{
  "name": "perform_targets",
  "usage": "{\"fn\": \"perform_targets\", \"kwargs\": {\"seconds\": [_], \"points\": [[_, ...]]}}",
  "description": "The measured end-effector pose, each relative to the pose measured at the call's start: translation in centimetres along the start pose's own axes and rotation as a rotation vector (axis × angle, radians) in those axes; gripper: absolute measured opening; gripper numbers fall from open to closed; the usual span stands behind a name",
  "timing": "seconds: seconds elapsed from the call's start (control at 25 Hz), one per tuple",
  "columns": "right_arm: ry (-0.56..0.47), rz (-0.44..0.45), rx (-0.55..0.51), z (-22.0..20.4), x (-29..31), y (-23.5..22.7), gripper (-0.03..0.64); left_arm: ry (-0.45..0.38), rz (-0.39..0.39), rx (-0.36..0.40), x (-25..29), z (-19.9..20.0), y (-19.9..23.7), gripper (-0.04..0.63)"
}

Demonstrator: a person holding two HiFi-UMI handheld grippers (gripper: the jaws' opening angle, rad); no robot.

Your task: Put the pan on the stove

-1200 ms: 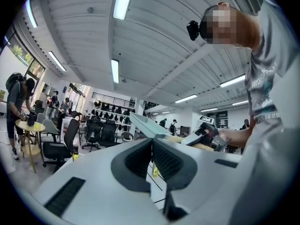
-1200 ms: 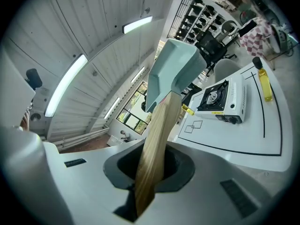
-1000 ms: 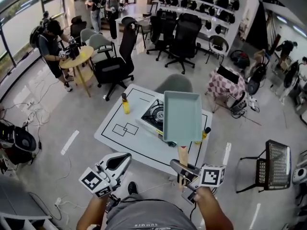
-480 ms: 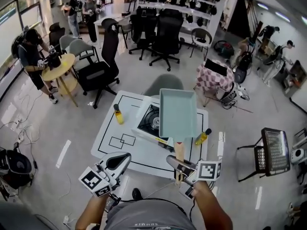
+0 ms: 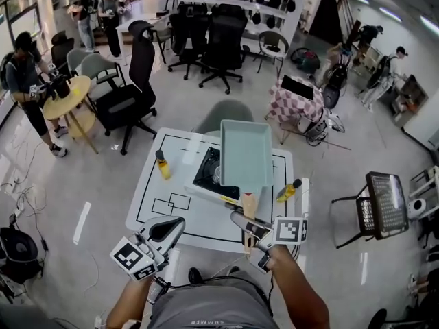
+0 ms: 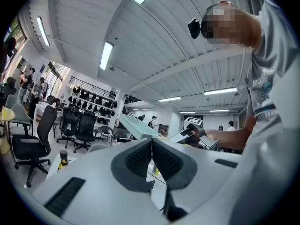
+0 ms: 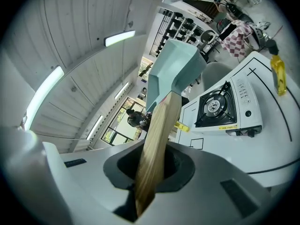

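A pale teal rectangular pan with a wooden handle hangs in the air over the right part of the portable gas stove on the white table. My right gripper is shut on the handle, and the pan rises tilted above the stove in the right gripper view. My left gripper is shut and empty, low at the table's near edge, its pads pressed together.
A yellow bottle stands left of the stove, another lies at its right. Black outlines mark the table. Office chairs, a round wooden table, people and a grey chair surround it.
The head view has shifted, so the table and stove sit lower and nearer. The pan stays raised over the stove's right side in the right gripper. The left gripper keeps its place.
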State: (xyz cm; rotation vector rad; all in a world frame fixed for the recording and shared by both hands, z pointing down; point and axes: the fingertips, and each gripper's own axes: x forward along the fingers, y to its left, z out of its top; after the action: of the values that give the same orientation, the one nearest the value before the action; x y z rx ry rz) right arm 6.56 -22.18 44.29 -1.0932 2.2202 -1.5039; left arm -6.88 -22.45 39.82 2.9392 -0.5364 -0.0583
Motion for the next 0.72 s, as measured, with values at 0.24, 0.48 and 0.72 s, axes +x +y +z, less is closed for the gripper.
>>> {"fn": "perform_targets", "kwargs": {"seconds": [0.24,0.48,0.72], "points": [[0.022,-0.023,0.024,0.4,2.1,-2.4,0.046,0.015,0.014,-0.028,0.2,-1.3,1.0,-0.003],[0.055,-0.051,0.051,0.4,3.5,-5.4,0.046,0.031,0.060,-0.045,-0.4,-1.9,1.9,-0.003],[0.082,-0.055,0.074,0.1,4.9,-8.5,0.046,0.056,0.094,-0.068,0.0,-3.5,2.8,-0.003]]}}
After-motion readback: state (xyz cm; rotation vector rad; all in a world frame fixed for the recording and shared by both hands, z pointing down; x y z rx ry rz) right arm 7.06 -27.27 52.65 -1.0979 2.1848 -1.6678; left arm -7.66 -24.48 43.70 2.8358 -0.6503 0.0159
